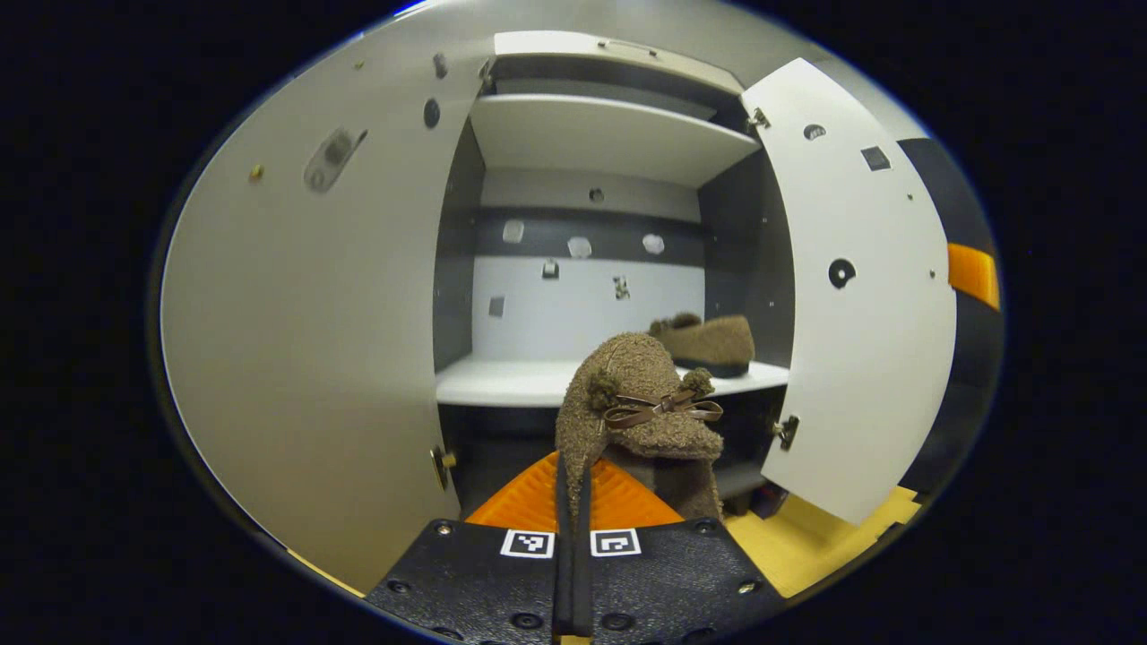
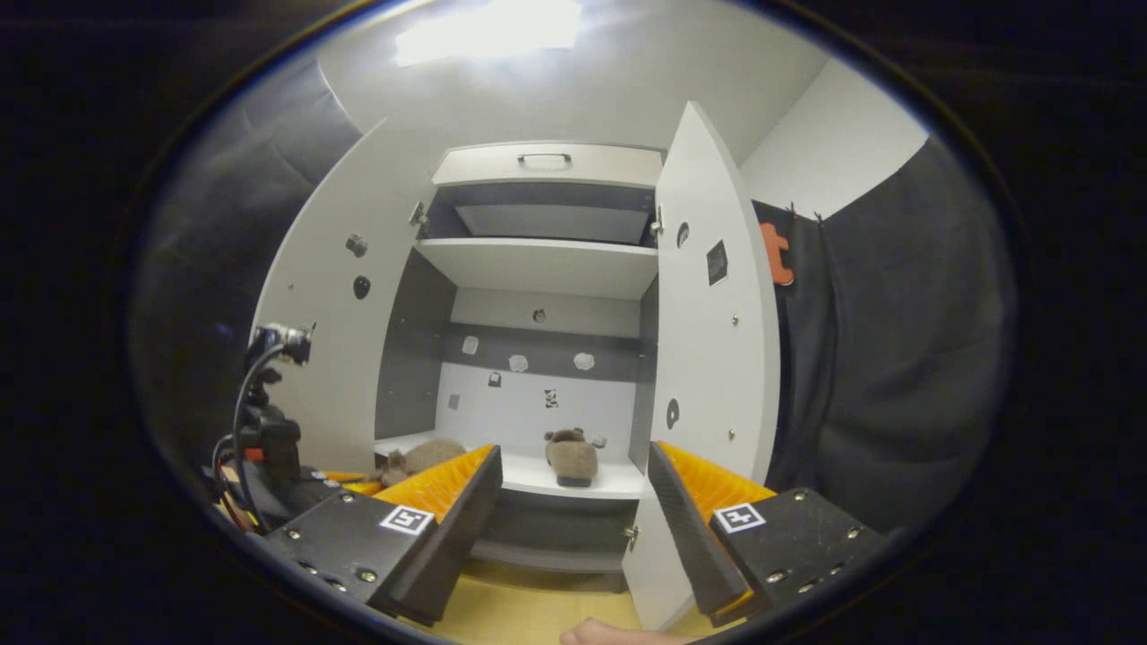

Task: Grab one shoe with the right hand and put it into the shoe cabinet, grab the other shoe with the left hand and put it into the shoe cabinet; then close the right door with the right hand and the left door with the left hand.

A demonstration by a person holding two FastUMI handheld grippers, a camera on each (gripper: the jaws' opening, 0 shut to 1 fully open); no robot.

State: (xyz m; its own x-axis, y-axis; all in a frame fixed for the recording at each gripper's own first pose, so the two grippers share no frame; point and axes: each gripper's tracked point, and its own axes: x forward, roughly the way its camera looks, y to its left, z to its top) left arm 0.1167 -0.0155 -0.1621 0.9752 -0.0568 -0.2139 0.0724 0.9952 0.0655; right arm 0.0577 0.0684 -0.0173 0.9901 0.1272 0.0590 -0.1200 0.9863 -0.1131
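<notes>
In the left gripper view, our left gripper [image 1: 573, 502] has its fingers [image 1: 618, 497] pressed nearly together on a fuzzy brown slipper [image 1: 641, 408], gripping the edge of its opening. The slipper hangs tilted in front of the open shoe cabinet [image 1: 582, 134], its brown bow [image 1: 659, 408] and pompoms facing us, just ahead of the middle shelf [image 1: 511, 381] and not yet on it. At about 1 o'clock from the held slipper, the second slipper [image 1: 708, 342] sits on that shelf toward its right end. The left door [image 1: 305, 340] stands wide at 9 o'clock and the right door [image 1: 851, 296] swings open at 3 o'clock.

In the right gripper view, our right gripper [image 2: 573, 502] holds nothing, its orange fingers [image 2: 439, 479] spread wide apart. Between them, at 12 o'clock, the placed slipper [image 2: 573, 457] rests on the shelf [image 2: 538, 479]. At 10 o'clock the left gripper [image 2: 358, 484] carries the other slipper [image 2: 421, 459] near the shelf's left end. Both doors [image 2: 712, 358] remain open.
</notes>
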